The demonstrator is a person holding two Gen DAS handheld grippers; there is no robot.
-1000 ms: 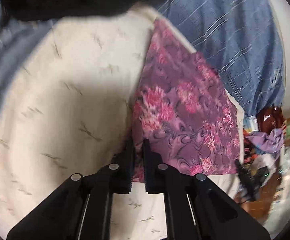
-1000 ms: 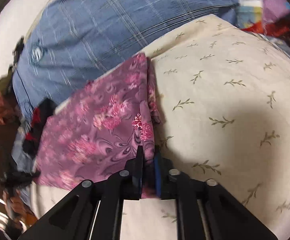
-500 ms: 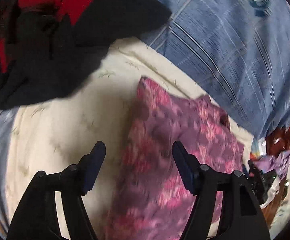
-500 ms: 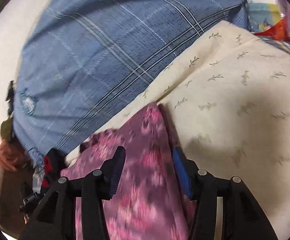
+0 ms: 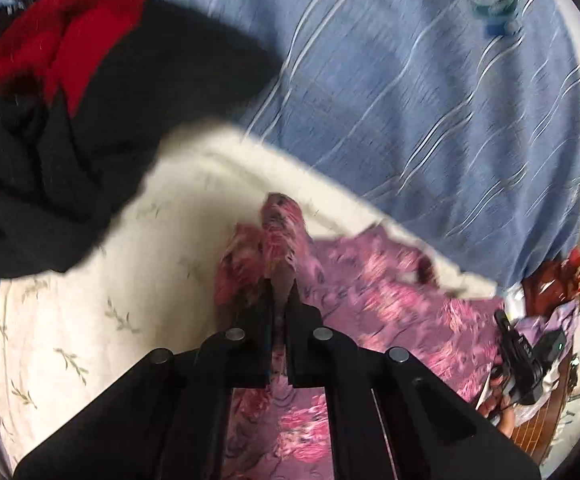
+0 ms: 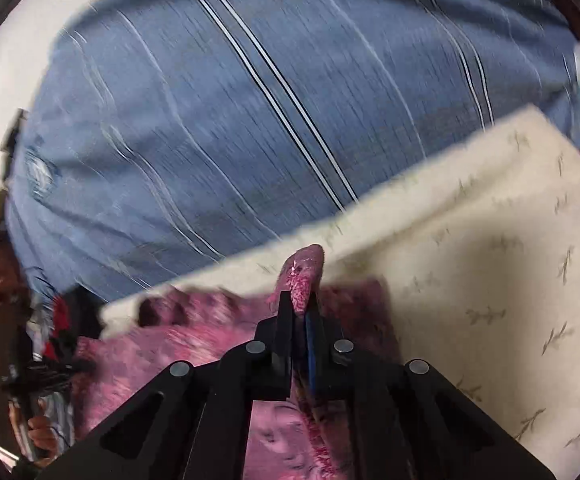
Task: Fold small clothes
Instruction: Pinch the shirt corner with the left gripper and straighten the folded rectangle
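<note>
A purple cloth with pink flowers (image 5: 390,312) lies on a cream leaf-print pad (image 5: 89,300). My left gripper (image 5: 278,292) has its jaws closing tight on the cloth's far left corner, and a bunched tip of fabric pokes out past the fingers. In the right wrist view the same floral cloth (image 6: 193,336) spreads to the left. My right gripper (image 6: 300,312) likewise closes its jaws on the far right corner, with a pinch of fabric sticking up between the pads. Both corners are lifted slightly off the pad (image 6: 490,280).
A blue striped sheet (image 5: 410,80) covers the bed beyond the pad. A black and red garment (image 5: 49,120) lies heaped at the upper left. Clutter and a black camera device (image 5: 526,360) sit off the bed's right side.
Both grippers let go of the cloth's near edge, opened wide, moved forward over the cloth to its far edge, and have shut on the far corners.
</note>
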